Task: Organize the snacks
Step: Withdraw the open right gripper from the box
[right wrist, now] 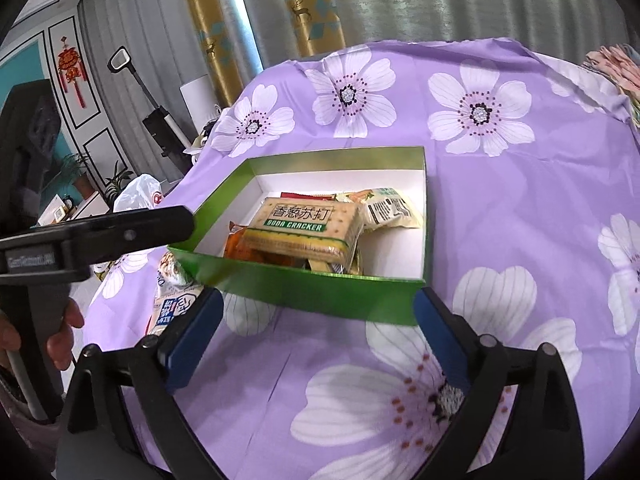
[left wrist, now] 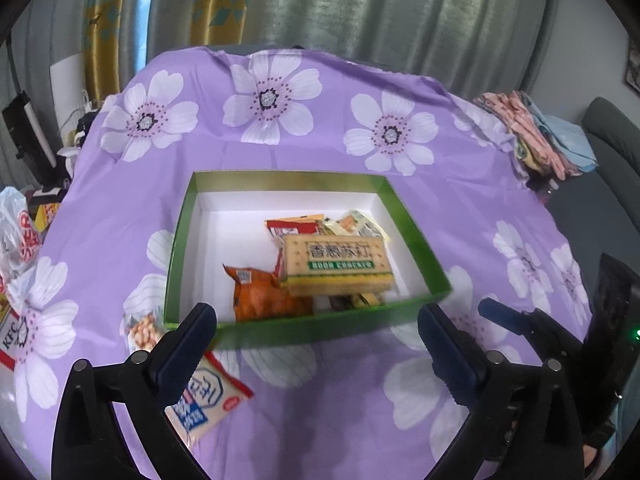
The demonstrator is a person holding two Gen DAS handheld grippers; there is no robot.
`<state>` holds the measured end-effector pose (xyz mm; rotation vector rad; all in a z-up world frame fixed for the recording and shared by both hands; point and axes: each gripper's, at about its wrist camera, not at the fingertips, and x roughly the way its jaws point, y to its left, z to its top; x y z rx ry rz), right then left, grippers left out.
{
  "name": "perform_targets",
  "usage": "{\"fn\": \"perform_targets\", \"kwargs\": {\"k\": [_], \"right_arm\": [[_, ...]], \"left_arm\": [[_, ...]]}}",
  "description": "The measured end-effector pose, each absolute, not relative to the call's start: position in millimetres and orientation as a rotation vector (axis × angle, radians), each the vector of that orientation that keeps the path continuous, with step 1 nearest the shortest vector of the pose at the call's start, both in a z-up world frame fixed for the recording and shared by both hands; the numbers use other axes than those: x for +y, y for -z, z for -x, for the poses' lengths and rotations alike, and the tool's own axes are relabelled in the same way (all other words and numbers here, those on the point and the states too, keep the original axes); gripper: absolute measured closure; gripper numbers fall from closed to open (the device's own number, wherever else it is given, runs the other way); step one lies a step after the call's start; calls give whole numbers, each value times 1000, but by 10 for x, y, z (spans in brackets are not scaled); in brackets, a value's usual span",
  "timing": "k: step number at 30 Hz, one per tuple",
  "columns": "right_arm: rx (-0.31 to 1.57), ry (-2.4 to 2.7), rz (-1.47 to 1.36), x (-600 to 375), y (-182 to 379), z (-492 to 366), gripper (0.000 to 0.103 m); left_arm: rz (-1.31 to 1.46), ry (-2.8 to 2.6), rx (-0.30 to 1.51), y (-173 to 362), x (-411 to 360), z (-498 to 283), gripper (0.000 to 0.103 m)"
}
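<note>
A shallow green cardboard box with a white inside (left wrist: pixel 304 330) sits on the counter, which is draped in a purple cloth printed with big white flowers (left wrist: pixel 340 392). Several snacks already lie in its right half: a tan packet of soda crackers (left wrist: pixel 338 264) resting on top of an orange crinkled bag (left wrist: pixel 260 294), with red and pale yellow sachets (left wrist: pixel 348 224) behind them. Both tongs hang empty above the cloth on the near side of the box: the left tongs (left wrist: pixel 318 330) stand wide apart, and the right tongs (right wrist: pixel 318 318) are likewise spread, with nothing between either pair. Outside the box, just beside its near left corner, a white and blue snack packet (left wrist: pixel 208 398) lies flat on the cloth, with a second packet picturing nuts (left wrist: pixel 144 330) next to it. These look like the next things to gather. The risks from here are mostly of crowding: the two tongs are near each other and could knock together if both go for that corner. A low sweep could also catch the thin box wall and shove or tip the light box. The flat, slippery packet may slide on the loose cloth, or the cloth may get pinched along with it.
</note>
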<state>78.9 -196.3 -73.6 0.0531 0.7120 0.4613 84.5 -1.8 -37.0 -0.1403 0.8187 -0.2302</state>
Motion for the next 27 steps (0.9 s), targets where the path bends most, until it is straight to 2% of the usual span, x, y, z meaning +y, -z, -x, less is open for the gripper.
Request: {"fn": "perform_targets", "kwargs": {"k": [7,14,27], "right_arm": [[702,-479,-35,-1915,661,-569,5],[695,-503,-4,-1850,631,-399,5],[751,-535,34,-1666,795,-409,5]], "left_arm": [[162,227,806,310,79,-596,1],[229,137,810,335,492,-426,1],[367,16,898,773,1111,-288,1]]}}
